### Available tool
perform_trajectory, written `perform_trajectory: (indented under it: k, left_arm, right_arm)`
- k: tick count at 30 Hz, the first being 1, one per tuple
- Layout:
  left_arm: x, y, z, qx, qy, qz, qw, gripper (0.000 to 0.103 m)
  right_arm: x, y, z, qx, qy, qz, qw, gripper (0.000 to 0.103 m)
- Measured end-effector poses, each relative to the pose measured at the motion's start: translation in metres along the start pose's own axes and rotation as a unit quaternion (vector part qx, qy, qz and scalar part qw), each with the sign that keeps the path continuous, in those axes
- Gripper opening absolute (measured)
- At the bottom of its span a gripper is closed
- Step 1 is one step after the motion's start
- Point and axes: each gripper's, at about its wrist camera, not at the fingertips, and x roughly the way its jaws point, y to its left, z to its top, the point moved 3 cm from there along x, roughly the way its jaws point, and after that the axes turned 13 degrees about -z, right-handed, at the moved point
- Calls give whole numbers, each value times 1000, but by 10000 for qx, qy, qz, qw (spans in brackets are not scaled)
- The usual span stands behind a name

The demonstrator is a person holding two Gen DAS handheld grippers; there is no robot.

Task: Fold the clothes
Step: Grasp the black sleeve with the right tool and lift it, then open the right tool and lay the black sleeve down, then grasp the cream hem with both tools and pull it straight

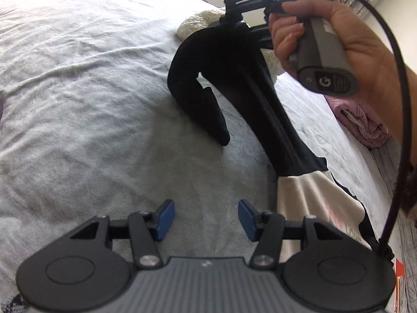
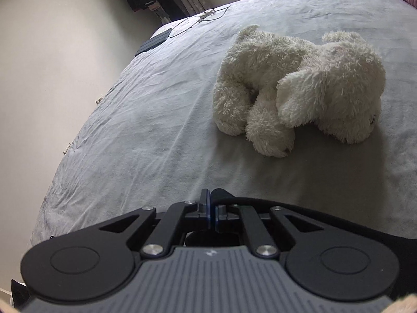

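Observation:
A garment with black sleeves and a cream body point(image 1: 312, 198) lies on the grey bedsheet point(image 1: 91, 91) at the right. My right gripper point(image 1: 234, 23) is shut on one black sleeve point(image 1: 250, 78) and holds it up off the bed, so the cuff end droops back onto the sheet. In the right wrist view its jaws point(image 2: 211, 208) are nearly together, with black cloth point(image 2: 338, 224) trailing off to the right. A hand point(image 1: 338, 34) grips its handle. My left gripper point(image 1: 206, 216) hangs open above bare sheet, left of the cream body, with nothing between its blue pads point(image 1: 165, 219).
A white plush toy point(image 2: 299, 86) lies on the bed just beyond the right gripper. Folded pink cloth point(image 1: 365, 122) sits at the bed's right edge. A dark flat object with a cable point(image 2: 153, 43) rests at the far corner, next to a wall point(image 2: 52, 78).

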Motion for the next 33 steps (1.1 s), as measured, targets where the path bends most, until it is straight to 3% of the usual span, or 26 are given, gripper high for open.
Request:
perform_trajectory:
  k: [6,8,9,14,20,23,27,33]
  left_arm:
    - [-2,-1,-1,-22,8,-3,10000,54]
    - [-2,-1,0,-28,17,-10,10000,52]
    - [-2,-2,1,-37,30,-27,10000,51]
    - [2,-5,-2,-120,210,-280,9993,40]
    - [13,-17,-14,-316,692,-827,9937,34]
    - [22,-28,-26,-216,1017,-924,9903,34]
    - [22,-41,-41,206,1154,-845,9895,33]
    - [12,-46,-63,367,1364,-1055,9843,33]
  right_arm:
    - [7,-21,-10,404,335,86,9986,19]
    - [-7,-23,-12,308,310,145,9989,41]
    - [-15,-23,-14,220,283,191,9992,44]
    - [-57,-39,-29,-180,255,182,9993,45]
    - [-116,-93,-61,-234,209,27,9995,45]
    - [-145,-133,-83,-48,231,-216,9995,45]
    - [-188,-195,-117,379,175,-495,9979,45]
    - [-254,-293,-180,1252,31,-828,9887,45]
